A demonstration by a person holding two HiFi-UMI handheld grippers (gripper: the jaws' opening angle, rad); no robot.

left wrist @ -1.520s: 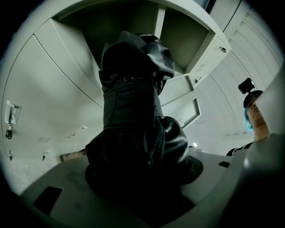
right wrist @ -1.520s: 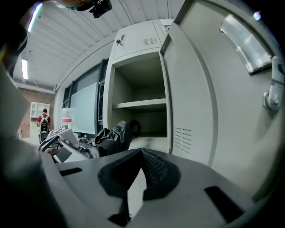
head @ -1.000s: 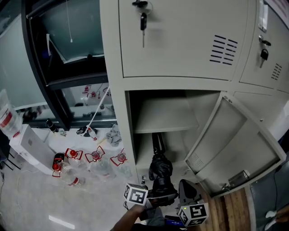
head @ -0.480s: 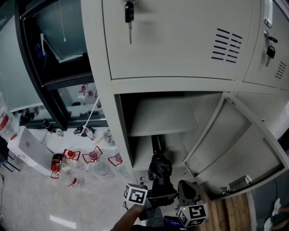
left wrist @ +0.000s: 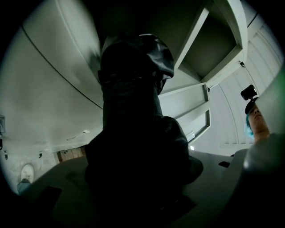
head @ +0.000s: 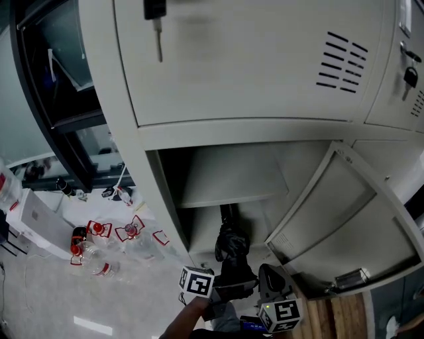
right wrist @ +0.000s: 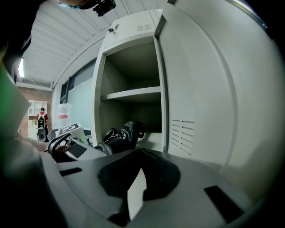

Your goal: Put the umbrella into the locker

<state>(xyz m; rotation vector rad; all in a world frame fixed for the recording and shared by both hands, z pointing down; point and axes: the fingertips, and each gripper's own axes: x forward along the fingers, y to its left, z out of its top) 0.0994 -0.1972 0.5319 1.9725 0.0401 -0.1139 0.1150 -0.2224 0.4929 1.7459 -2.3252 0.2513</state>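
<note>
A folded black umbrella [head: 232,248] points into the lower compartment of the open grey locker [head: 165,198], its far end [head: 227,213] just past the sill under the inner shelf [head: 232,179]. My left gripper [head: 228,288] is shut on the umbrella's near end. In the left gripper view the umbrella [left wrist: 133,111] fills the middle and hides the left gripper [left wrist: 142,196] jaws. My right gripper [head: 268,281] hangs just right of it, shut and empty. The right gripper view shows the right gripper [right wrist: 139,171] pads together, the umbrella [right wrist: 120,136] and the left gripper [right wrist: 67,147] at left.
The locker door [head: 344,225] swings open to the right, close to my right gripper. A closed upper door [head: 252,59] has a key [head: 156,13] hanging from it. Several plastic bottles [head: 106,245] and a white box [head: 36,222] lie on the floor at left.
The head view has moved closer to the locker and to the right, so the locker looms larger. Both grippers and the umbrella keep about the same place.
</note>
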